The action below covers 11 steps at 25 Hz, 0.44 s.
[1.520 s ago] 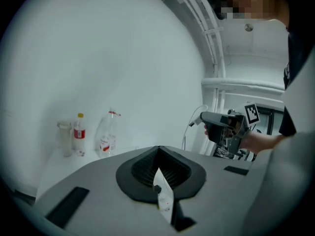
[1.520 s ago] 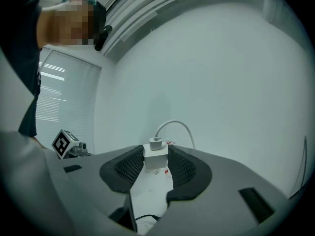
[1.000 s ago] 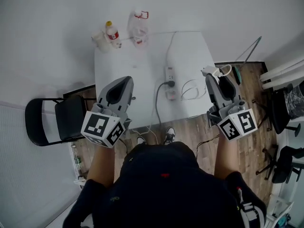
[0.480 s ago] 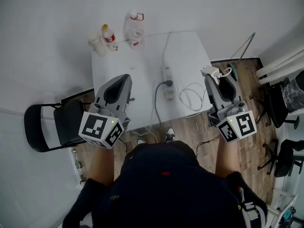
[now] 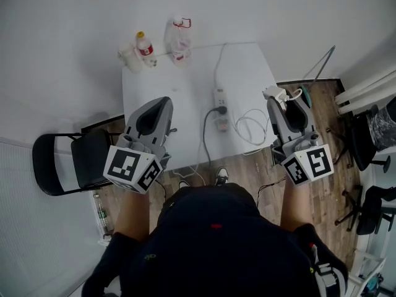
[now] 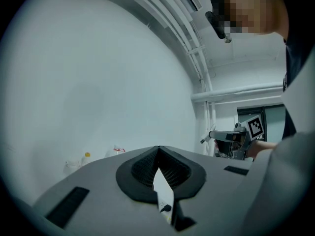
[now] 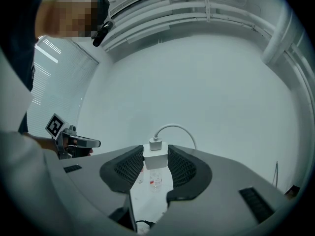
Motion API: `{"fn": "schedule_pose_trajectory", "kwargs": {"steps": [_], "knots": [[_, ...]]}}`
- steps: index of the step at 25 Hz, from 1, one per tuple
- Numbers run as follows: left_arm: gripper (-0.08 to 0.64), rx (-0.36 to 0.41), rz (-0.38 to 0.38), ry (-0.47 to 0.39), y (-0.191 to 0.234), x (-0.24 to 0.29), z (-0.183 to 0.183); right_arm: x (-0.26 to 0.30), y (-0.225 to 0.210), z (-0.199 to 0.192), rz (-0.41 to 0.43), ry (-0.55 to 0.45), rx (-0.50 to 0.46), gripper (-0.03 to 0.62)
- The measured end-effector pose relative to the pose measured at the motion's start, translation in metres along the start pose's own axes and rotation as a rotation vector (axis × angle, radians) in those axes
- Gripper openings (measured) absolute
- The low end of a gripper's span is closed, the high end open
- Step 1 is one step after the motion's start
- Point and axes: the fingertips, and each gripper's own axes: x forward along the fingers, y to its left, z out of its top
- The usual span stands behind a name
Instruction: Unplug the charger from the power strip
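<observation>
A white power strip (image 5: 220, 107) lies mid-table with a black plug (image 5: 221, 110) in it. My right gripper (image 5: 278, 99) hovers over the table's right edge, shut on a white charger (image 5: 275, 93). The charger's white cable (image 5: 248, 120) loops back toward the strip. In the right gripper view the charger (image 7: 155, 157) sits squeezed between the two black pads (image 7: 129, 167), its cable arching upward. My left gripper (image 5: 163, 106) hangs above the table's left front with its tips together. In the left gripper view its jaws (image 6: 158, 149) meet at the tip with nothing in them.
Two bottles (image 5: 145, 44) (image 5: 180, 37) and a small white object stand at the far edge of the white table (image 5: 247, 67) against the wall. A black folding chair (image 5: 68, 163) is left of the table. Chairs and white rails crowd the right side.
</observation>
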Motion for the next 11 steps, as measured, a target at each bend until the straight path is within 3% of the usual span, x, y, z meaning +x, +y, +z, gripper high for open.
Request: {"fn": "schedule_pose_trajectory", "kwargs": {"steps": [11], "knots": [[0.018,-0.018,-0.012,0.013,-0.0025,0.0066,-0.0068,0.0038,-0.0015,-0.0072,0.011,0.016,0.005,0.163]]}}
